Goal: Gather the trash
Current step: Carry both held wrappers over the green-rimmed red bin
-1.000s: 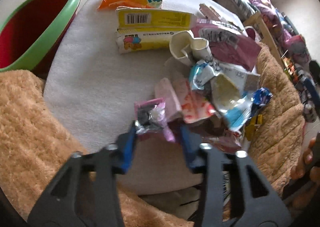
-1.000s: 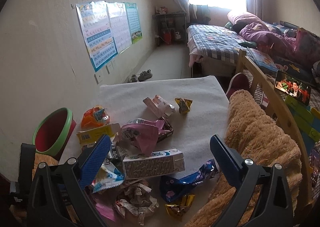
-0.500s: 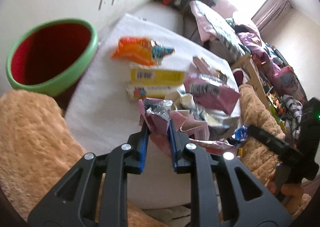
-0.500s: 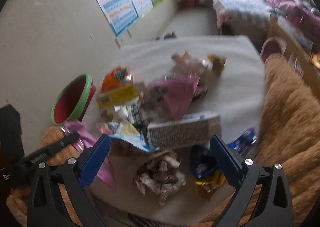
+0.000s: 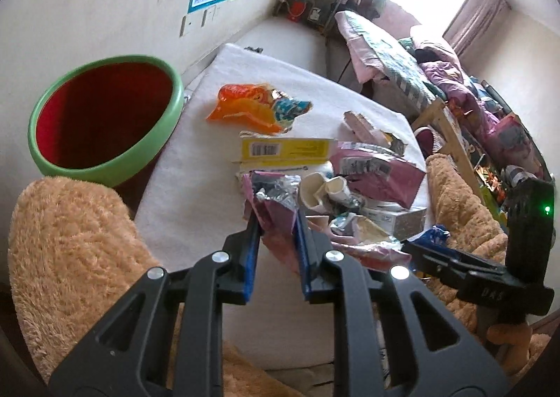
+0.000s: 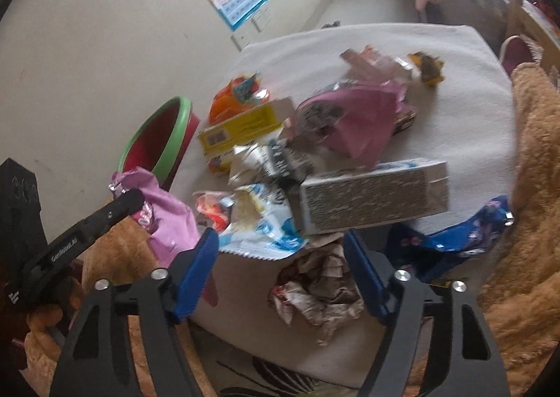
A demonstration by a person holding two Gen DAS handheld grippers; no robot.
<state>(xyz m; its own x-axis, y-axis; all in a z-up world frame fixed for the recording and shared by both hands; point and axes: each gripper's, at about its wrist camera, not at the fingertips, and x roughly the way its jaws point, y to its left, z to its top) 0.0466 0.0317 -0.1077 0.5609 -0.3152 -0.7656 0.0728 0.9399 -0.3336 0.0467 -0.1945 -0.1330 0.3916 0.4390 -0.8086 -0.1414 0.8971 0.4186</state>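
My left gripper (image 5: 276, 222) is shut on a pink foil wrapper (image 5: 274, 202) and holds it above the white table (image 5: 196, 183). The wrapper also shows in the right wrist view (image 6: 164, 211), held beside the green-rimmed red bin (image 6: 157, 145). The bin (image 5: 101, 117) stands at the table's left edge. My right gripper (image 6: 280, 246) is open over a crumpled brown-and-white wrapper (image 6: 318, 292) at the near edge of the trash pile.
The pile holds a yellow carton (image 5: 287, 152), an orange snack bag (image 5: 252, 110), a pink bag (image 5: 381, 173), a grey box (image 6: 371, 197), paper cups (image 5: 325, 190) and a blue wrapper (image 6: 451, 239). Tan plush blankets (image 5: 70, 257) flank the table. A bed (image 5: 402, 57) lies beyond.
My left gripper closed on the pink wrapper and lifted it off the pile. My right gripper dropped lower and closer over the crumpled wrapper, and its fingers came closer together.
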